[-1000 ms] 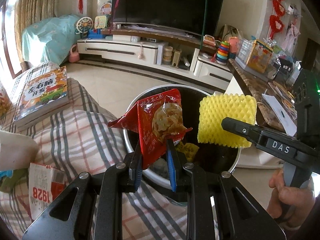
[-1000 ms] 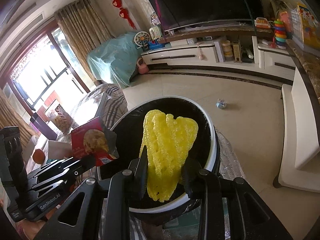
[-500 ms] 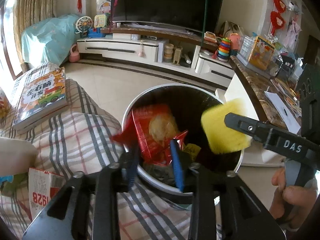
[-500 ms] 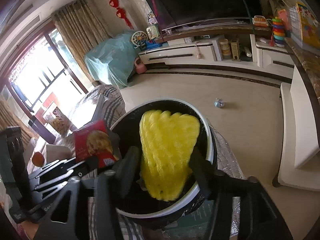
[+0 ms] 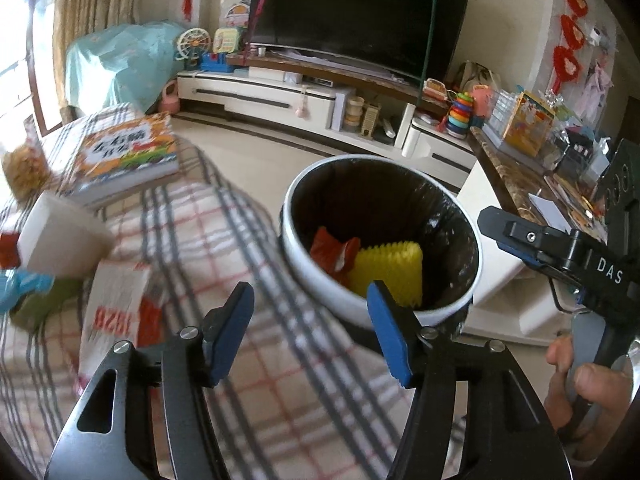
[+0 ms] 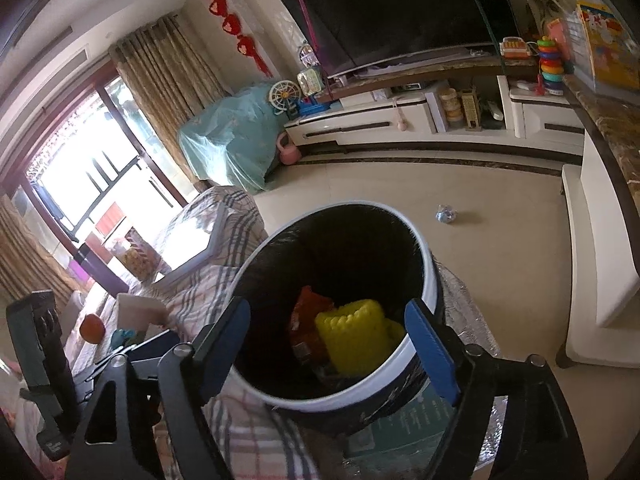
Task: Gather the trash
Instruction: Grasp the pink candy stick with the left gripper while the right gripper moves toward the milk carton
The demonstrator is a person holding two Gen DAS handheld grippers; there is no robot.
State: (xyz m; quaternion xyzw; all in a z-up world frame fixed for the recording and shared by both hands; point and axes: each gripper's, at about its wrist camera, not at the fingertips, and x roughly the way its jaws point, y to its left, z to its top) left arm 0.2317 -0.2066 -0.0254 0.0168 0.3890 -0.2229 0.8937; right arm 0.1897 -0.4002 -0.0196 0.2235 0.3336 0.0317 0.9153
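Both bits of trash dropped since the frame a sec ago: back then you had the red snack wrapper (image 5: 334,254) pinched in your left gripper (image 5: 310,330) and the yellow foam net (image 5: 390,270) in your right gripper (image 6: 330,350), now they're both lying down in the trash bin (image 5: 316,280).

Biggest first. Plaid cloth (image 5: 224,240) covers the surface on the left side of the left wrist view, w/ a picture book (image 5: 128,156) lying flat on it further back. The bin sits just beside that cloth; white rim, black liner inside. In the right wrist view the wrapper (image 6: 308,320) sits left of the foam net (image 6: 354,340), the two touching, both well below the rim.

Your left gripper: jaws have just been opening, they stand apart now w/ nothing between the blue pads (image 5: 230,334), hanging above the cloth and the near edge of the bin. Your right gripper: same deal, jaws just been opening, spread wider than the left, empty, over the near rim of the bin (image 6: 430,276). From the left cam you can see it coming in from the right side, your hand (image 5: 588,384) on the grip.

Small stuff: a white cup (image 5: 60,236) lying tipped on the cloth at left, a printed packet (image 5: 116,310) near it (blurry, can't read it properly), and a little crumpled scrap (image 6: 446,214) on the floor past the bin.
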